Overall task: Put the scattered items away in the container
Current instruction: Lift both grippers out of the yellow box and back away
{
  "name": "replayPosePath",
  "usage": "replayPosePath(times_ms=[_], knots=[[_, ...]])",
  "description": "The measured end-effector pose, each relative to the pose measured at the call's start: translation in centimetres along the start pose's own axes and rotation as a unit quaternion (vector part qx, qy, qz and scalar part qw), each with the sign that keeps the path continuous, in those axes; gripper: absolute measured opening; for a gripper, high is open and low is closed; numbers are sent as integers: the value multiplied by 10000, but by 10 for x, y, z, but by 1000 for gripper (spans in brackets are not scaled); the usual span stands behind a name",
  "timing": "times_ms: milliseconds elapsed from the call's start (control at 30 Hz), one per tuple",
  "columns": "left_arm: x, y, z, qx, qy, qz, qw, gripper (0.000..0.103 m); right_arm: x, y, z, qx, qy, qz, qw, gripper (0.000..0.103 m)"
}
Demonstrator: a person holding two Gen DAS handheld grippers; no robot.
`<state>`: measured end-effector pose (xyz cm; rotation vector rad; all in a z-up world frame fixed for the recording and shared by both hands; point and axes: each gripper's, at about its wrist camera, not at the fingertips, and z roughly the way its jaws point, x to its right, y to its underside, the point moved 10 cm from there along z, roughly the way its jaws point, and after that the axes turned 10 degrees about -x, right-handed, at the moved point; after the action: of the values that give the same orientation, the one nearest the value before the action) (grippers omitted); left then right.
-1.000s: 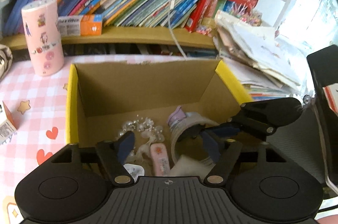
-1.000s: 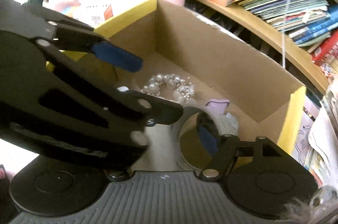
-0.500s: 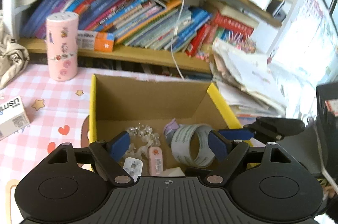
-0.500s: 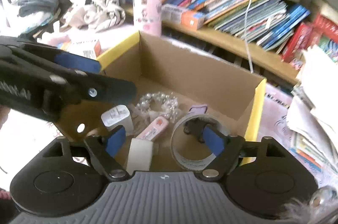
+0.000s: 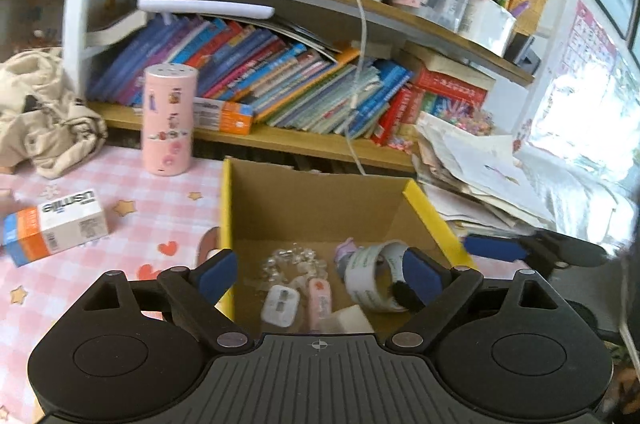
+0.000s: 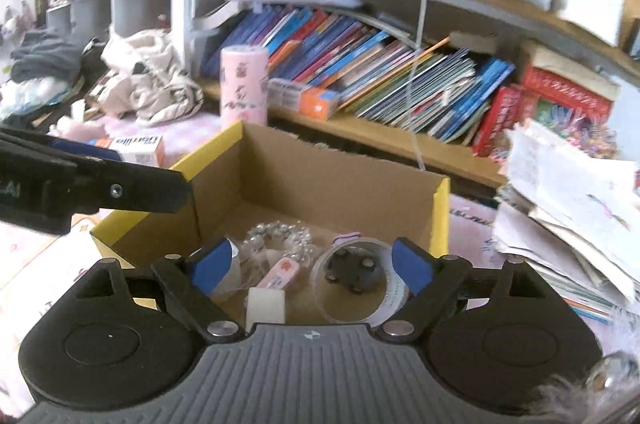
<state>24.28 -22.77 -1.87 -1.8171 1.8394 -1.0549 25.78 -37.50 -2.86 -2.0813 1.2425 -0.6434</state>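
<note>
Both tongs have risen from the cardboard box (image 5: 320, 200), jaws opening, empty; pink canister (image 5: 168, 120) behind.

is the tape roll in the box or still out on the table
In the box: the tape roll lies on the floor of the cardboard box, beside the bead bracelet.

A lived-in home study or bedroom — wooden shelves (image 5: 304, 140) packed with leaning books (image 5: 280, 80). A pink checked tablecloth (image 5: 120, 184), heaped papers (image 5: 472, 168) and a crumpled cloth bag (image 5: 44, 112) confirm a domestic setting.
</note>
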Motion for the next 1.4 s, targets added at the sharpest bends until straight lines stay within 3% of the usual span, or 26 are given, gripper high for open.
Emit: replayPosePath(times_ms=[233,400,800,1133,1400], knots=[[-19,16,-13,71,-231,-162,9996,94,-2,22,-16,194,427,558,9973,91],[-27,23,-23,83,-135,-112,9998,96,-17,30,-29,271,709,812,9938,100],[-65,54,-63,-50,148,-33,9999,97,-67,51,-51,69,1168,1238,9854,100],[-98,82,-102,-152,159,200,9996,97,-132,70,-73,39,1503,1144,9820,101],[-128,104,-124,-273,-2,297,9992,97,-176,82,-80,-61,1479,1144,9823,101]])
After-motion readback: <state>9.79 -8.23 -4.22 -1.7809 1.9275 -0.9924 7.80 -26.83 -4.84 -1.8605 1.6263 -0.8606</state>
